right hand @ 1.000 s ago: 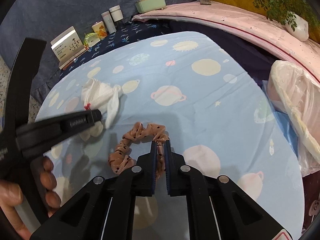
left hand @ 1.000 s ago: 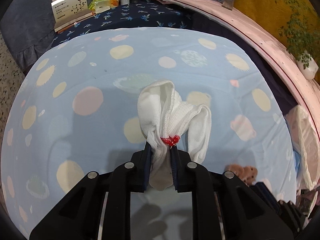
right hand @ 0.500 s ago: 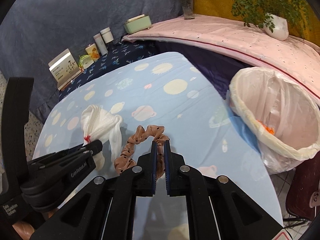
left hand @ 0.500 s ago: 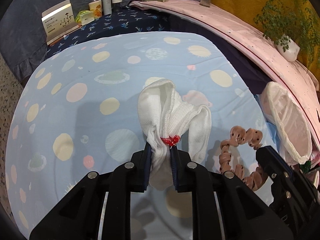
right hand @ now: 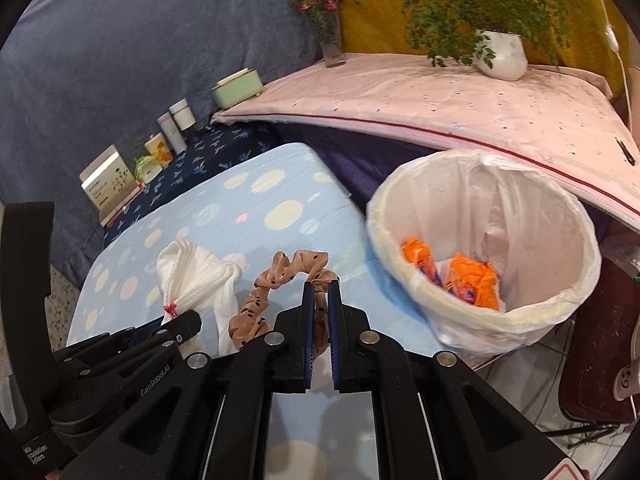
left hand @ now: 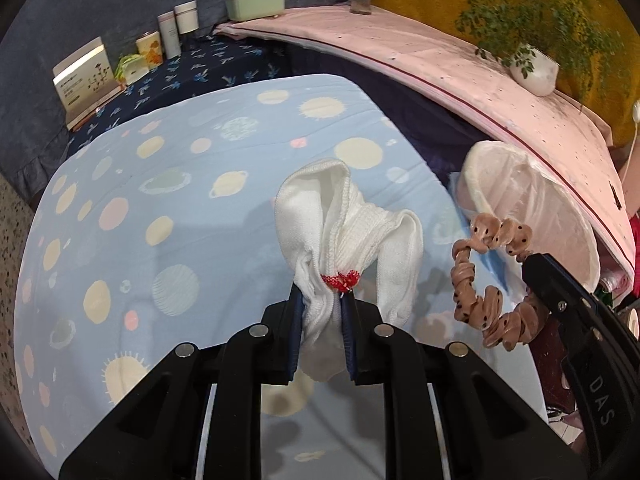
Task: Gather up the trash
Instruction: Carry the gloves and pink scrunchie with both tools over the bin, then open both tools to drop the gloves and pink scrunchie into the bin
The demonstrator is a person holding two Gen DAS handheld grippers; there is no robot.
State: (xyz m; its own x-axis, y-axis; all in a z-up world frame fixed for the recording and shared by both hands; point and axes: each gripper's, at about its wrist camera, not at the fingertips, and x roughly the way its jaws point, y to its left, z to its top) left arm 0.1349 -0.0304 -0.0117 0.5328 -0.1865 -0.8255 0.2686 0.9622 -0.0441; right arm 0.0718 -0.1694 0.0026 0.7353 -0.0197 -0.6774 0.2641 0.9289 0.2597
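Note:
My left gripper (left hand: 322, 300) is shut on a white sock (left hand: 340, 224) with red stitching, held above the blue planet-print bed cover (left hand: 160, 200). The sock also shows in the right wrist view (right hand: 192, 276). My right gripper (right hand: 319, 292) is shut on a tan dotted scrunchie (right hand: 280, 280), which also shows in the left wrist view (left hand: 480, 280). A white-lined trash bin (right hand: 480, 320) with orange wrappers (right hand: 472, 280) inside stands just right of the bed edge, close ahead of the right gripper.
A pink-covered ledge (right hand: 440, 100) carries a potted plant (right hand: 500, 56), a flower vase (right hand: 330, 40) and a green box (right hand: 236, 88). Bottles (left hand: 176, 32) and a card box (left hand: 84, 76) stand on the dark cloth behind the bed. A dark red stool (right hand: 600, 340) stands right of the bin.
Both grippers have moved right toward the trash bin with their items. The bin now fills the right of the right wrist view, and its orange contents show.

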